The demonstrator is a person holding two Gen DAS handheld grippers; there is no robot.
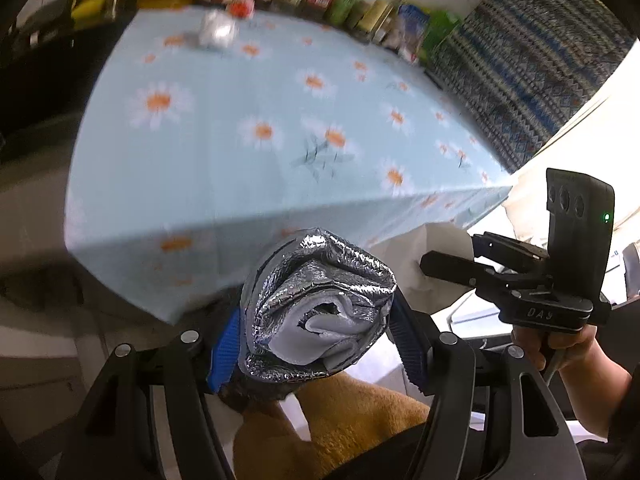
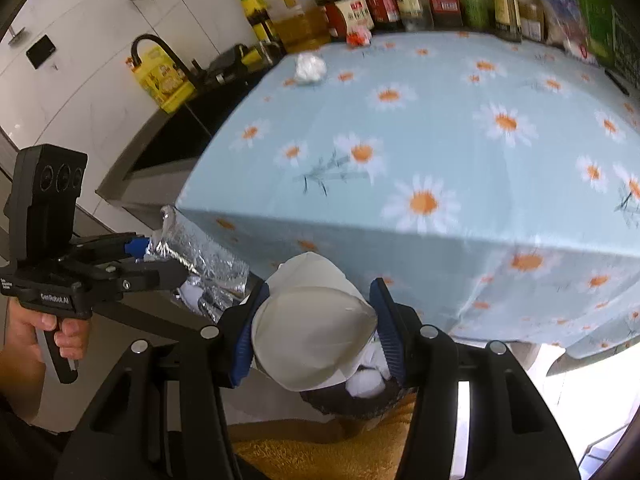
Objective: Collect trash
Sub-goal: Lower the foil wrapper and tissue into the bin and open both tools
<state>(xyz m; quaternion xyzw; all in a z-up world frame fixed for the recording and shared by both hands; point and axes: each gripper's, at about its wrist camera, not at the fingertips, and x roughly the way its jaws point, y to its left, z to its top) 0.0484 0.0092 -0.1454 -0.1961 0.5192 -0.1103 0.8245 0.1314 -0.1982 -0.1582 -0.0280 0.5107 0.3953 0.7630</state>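
Beyond the near edge of the daisy tablecloth (image 2: 460, 128), our left gripper (image 1: 316, 316) pinches a foil wrapper (image 1: 320, 280), our right gripper (image 2: 316, 328) a paper cup (image 2: 312, 332); we should release both squarely over the bin (image 2: 356, 400) below.

Left tool (image 1: 316, 336) and right tool (image 2: 316, 332): matte black linkage arms with silver pivot screws, blue ribbed finger pads (image 2: 244, 340), pistol-grip handles in bare-skinned hands (image 2: 60, 332), upright black camera modules with three lenses, one showing a green indicator light (image 1: 607, 217).
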